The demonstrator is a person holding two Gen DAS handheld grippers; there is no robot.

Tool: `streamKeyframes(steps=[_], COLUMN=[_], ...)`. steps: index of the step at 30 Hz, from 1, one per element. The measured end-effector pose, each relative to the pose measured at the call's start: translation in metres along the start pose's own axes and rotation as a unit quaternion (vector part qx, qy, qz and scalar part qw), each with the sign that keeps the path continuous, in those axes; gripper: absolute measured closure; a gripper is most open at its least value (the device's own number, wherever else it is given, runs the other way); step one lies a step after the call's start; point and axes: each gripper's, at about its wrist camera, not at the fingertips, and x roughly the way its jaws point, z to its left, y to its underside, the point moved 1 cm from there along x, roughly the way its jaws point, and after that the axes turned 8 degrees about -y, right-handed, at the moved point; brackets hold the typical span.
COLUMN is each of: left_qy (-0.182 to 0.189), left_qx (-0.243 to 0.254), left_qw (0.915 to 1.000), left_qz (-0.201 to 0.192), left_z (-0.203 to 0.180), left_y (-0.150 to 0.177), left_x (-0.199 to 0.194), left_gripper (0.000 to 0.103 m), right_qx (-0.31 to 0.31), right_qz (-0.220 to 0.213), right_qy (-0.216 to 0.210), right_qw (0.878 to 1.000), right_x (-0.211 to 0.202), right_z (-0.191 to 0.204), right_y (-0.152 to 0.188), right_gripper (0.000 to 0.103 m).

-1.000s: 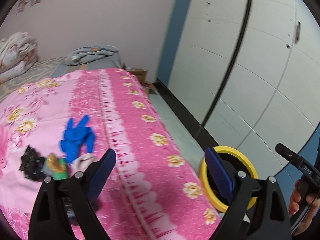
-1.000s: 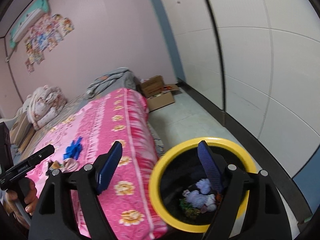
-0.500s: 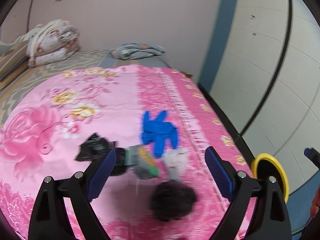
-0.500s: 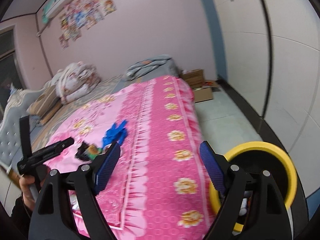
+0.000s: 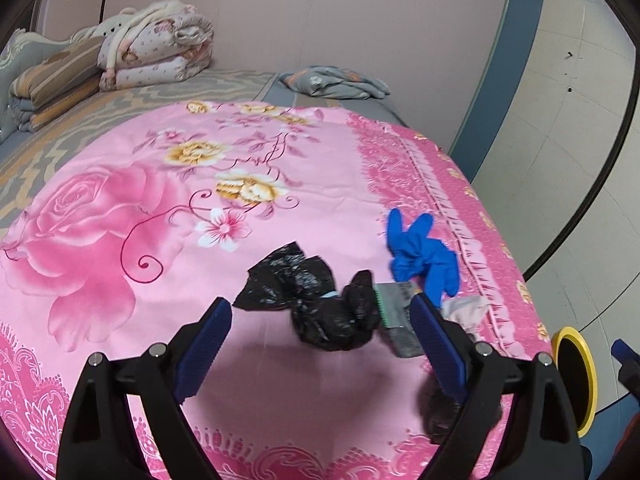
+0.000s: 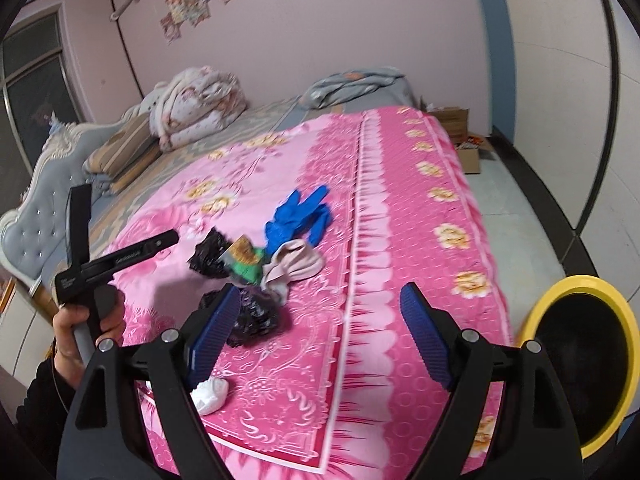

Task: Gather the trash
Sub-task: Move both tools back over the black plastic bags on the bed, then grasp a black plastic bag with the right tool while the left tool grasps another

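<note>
- Trash bin [image 6: 608, 416] with a yellow rim sits on the floor just off the corner of the bed, dark inside, and I can't make out anything in it from either camera.
- Cardboard box [image 6: 460, 128] on the floor further along the bed, flaps open, contents too blurry to call.
- All the trash is piled on the pink floral bedspread [image 5: 160, 200], fairly near its edge: blue glove [image 5: 420, 252], crumpled black plastic bag [image 5: 312, 296], a green-and-silver snack wrapper [image 5: 394, 308] touching the bag, and a beige rag [image 6: 292, 264] beside the wrapper.
- Second black bag [image 6: 256, 316] lies closer to the foot of the bed, and a white crumpled tissue [image 6: 210, 392] sits right near the edge of the spread.
- Left gripper [image 5: 320, 352] has its fingers spread wide with nothing in them; the black bag and wrapper show in the gap between them, but they aren't touching either one as far as I can see.
- Right gripper [image 6: 320, 332] is also wide apart and empty, with bare bedspread between its fingers; the second black bag peeks out behind its left finger.
- Person's hand [image 6: 80, 328] shows in the right camera, gripping the left tool's handle over the bed.
</note>
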Motion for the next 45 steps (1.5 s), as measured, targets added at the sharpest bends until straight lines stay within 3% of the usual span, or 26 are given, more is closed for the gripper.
streamKeyframes(steps=[15,24,28,33,39,45], left_qy=[-0.003,0.010,0.017,0.036,0.042,0.041], left_qx=[-0.030,-0.039,-0.040,-0.042,-0.041,-0.043], left_qw=[0.9981,0.9960,0.9960,0.9953,0.9958,0.9966], left_qz=[0.053,0.080,0.078,0.080,0.070,0.057], left_z=[0.007,0.008,0.005,0.003,0.001,0.003], left_y=[-0.018,-0.010,-0.010,-0.004,-0.004,-0.009], left_x=[0.067,0.099,0.104,0.110,0.104,0.091], left_gripper=[0.016,0.019,0.044,0.072,0.080,0.081], right_qx=[-0.065,-0.088,-0.090,-0.068,-0.065,-0.063], right_qz=[0.099,0.145,0.151,0.172,0.169,0.158], right_qy=[-0.072,-0.072,-0.074,-0.091,-0.098,-0.097], right_qw=[0.990,0.983,0.982,0.979,0.979,0.981], right_x=[0.088,0.137,0.148,0.160,0.159,0.149], right_z=[0.047,0.051,0.050,0.045,0.044,0.044], right_y=[0.017,0.027,0.029,0.033,0.034,0.029], right_gripper=[0.016,0.015,0.021,0.042,0.053,0.055])
